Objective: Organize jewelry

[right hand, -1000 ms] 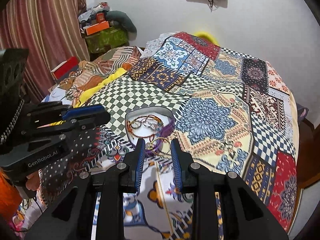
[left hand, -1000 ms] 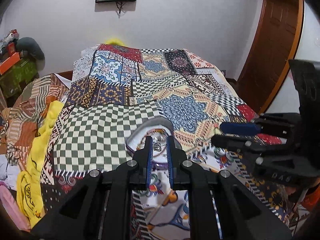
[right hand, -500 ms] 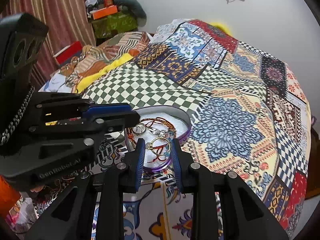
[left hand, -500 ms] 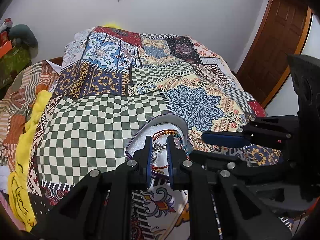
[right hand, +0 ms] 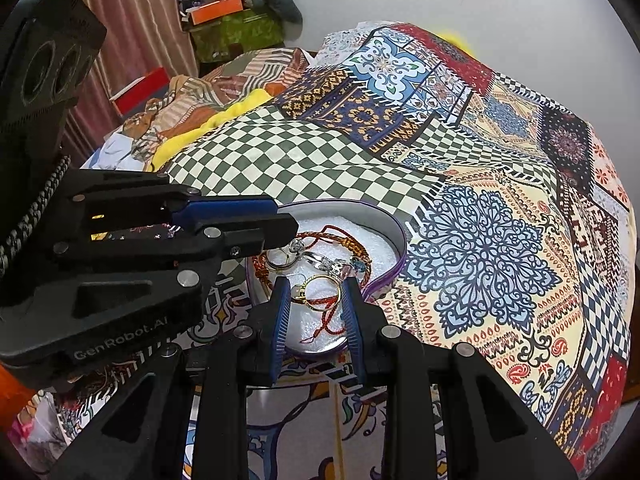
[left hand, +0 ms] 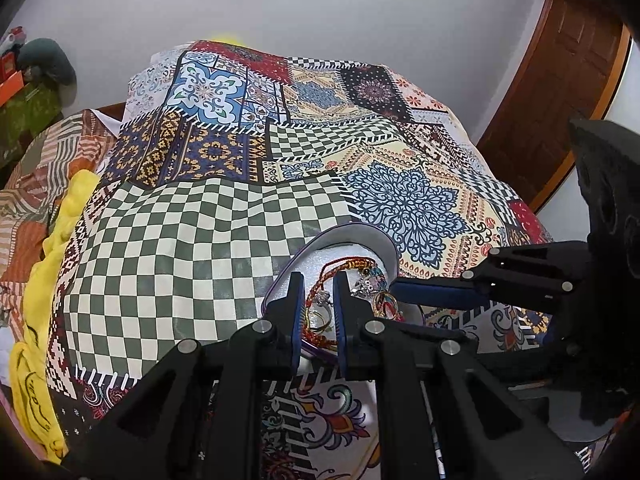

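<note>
White walls enclose the room, and a bed covered by a patchwork bedspread point(left hand: 208, 248) of checkered and ornamental panels is seen filling most of both views; a wooden door point(left hand: 560, 92) is seen at the right of the left wrist view, striped curtains point(right hand: 132, 20) and a green box point(right hand: 236, 36) at the upper left of the right wrist view, and a yellow cloth point(left hand: 44, 280) is laid along the bed's left edge. A round tin point(right hand: 394, 236) with a purple rim and a white lining is set on the bedspread near its front edge, and the jewelry is gathered inside it: a red braided bracelet point(left hand: 348, 266), silver rings point(right hand: 316, 258) with stones, and a gold ring point(right hand: 316, 290) with a red thread point(right hand: 324, 324) trailing from it. The left tool point(left hand: 316, 304) is held above the tin's near side, its blue-padded jaws drawn close together with only a narrow gap; jewelry is seen through that gap, but whether anything is gripped cannot be told. The right tool point(right hand: 314, 308) is held over the tin as well, its jaws somewhat apart and framing the gold ring, which lies on the lining between them with the pads clear of it on both sides. Each tool is also seen from the side in the other's view, both angled down towards the tin.
</note>
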The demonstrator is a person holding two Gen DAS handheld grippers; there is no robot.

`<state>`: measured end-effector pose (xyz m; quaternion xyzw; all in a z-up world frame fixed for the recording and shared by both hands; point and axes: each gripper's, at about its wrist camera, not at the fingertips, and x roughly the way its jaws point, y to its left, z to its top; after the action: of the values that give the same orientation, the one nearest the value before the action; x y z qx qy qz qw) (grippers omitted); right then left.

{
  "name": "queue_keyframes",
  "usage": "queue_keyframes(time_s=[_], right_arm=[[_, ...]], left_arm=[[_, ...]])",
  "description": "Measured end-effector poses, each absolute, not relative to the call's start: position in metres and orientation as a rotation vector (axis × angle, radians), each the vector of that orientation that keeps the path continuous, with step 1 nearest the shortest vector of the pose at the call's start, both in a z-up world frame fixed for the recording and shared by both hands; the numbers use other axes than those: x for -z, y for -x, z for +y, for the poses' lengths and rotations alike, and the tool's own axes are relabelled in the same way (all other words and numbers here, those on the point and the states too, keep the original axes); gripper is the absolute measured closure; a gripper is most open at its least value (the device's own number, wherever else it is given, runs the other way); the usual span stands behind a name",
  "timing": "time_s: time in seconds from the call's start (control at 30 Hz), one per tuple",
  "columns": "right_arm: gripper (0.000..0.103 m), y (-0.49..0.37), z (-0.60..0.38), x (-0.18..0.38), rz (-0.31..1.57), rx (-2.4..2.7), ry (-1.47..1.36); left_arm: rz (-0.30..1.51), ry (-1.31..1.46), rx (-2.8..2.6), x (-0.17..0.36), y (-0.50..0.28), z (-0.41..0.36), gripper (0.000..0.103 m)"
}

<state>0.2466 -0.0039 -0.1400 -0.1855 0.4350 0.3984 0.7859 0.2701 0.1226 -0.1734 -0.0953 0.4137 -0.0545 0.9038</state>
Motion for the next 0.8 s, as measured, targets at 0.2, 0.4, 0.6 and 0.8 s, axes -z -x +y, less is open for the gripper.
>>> queue_keyframes(time_s=[0.2, 0.4, 0.6, 0.8], right_arm=[[0.079, -0.244, 0.0, 0.142, 0.923, -0.844, 0.442], [0.079, -0.244, 0.002, 0.142, 0.921, -0.826, 0.467], [0.069, -0.238, -0.002, 0.132, 0.894, -0.797, 0.481], [0.069, -0.228, -0.01, 0.115, 0.859, -0.777, 0.485]], left_arm=[[0.855, 0.197, 0.107, 0.172, -0.27, 0.126, 0.091], [0.841, 0.195, 0.097, 0.166, -0.264, 0.126, 0.08], [0.816, 0.191, 0.083, 0.15, -0.253, 0.127, 0.08], [0.78, 0.173, 0.07, 0.128, -0.234, 0.125, 0.08]])
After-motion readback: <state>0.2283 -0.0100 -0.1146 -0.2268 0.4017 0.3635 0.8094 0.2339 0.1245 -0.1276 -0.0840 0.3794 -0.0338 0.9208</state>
